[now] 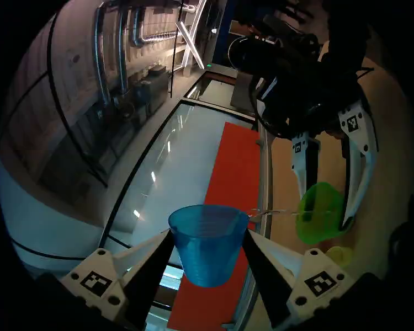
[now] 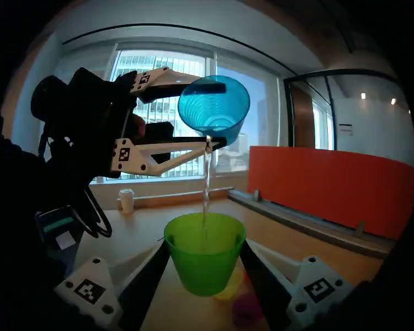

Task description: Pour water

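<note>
a: what's closest?
b: the translucent green plastic cup (image 2: 205, 254), upright, clamped between the two fingers of the right gripper (image 2: 205, 262), one finger pressing on each side.
a: what's under it?
b: a pale wooden desk (image 2: 284, 234). a yellow round thing (image 2: 233, 284) and a pink round thing (image 2: 245, 309) lie on it just past the green cup's base, too blurred to name.
a: and the water?
b: a thin stream of water (image 2: 206, 182) falls into the green cup from straight above.
a: from what?
b: the translucent blue plastic cup (image 2: 213, 107), tipped over above the green cup, its lip at the head of the stream. the left gripper (image 2: 221, 113) is closed on it, a finger on either side.
a: farther off?
b: beyond the green cup a small white paper cup (image 2: 126, 199) stands below the window, and an orange partition panel (image 2: 339, 187) runs along the desk's far edge.
</note>
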The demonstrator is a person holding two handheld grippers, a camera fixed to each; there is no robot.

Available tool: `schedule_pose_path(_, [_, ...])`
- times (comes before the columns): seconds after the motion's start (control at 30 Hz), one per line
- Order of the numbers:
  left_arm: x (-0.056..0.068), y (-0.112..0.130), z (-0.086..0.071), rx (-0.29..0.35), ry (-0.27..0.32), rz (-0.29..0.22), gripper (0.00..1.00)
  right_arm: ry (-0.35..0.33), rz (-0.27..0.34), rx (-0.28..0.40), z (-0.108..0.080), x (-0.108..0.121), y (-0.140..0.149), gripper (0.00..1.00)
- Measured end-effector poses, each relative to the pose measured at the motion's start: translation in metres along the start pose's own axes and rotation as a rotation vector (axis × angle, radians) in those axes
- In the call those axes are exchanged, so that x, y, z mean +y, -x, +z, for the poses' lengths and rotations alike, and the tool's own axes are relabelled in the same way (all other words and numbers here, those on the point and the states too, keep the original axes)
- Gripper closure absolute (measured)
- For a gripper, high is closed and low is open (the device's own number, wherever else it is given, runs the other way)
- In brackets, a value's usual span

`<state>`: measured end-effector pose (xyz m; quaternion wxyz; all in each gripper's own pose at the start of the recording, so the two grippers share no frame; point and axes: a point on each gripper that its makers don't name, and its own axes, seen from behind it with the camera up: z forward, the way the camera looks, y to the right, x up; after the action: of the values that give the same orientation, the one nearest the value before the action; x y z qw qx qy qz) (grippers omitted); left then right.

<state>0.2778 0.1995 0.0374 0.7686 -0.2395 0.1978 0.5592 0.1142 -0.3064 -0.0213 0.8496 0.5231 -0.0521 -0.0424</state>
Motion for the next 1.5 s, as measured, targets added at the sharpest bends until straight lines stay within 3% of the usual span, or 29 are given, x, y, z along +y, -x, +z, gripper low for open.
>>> schedule_pose_path(0.27, [0.001, -0.003, 0.001, 0.004, 0.000, 0.019, 0.15, 0.002, -0.001, 0.001, -0.001, 0.001, -0.001, 0.12])
schedule_pose_path(0.67, [-0.009, -0.006, 0.001, 0.007, -0.010, 0.059, 0.15, 0.003, -0.005, 0.005, -0.001, 0.001, -0.002, 0.12])
schedule_pose_path(1.2, [-0.003, -0.008, 0.000, 0.008, -0.015, 0.121, 0.15, 0.005, -0.008, 0.009, -0.002, 0.002, -0.003, 0.12])
schedule_pose_path(1.5, [-0.007, -0.011, 0.002, 0.011, -0.024, 0.156, 0.15, 0.004, -0.009, 0.011, -0.002, 0.002, -0.003, 0.12])
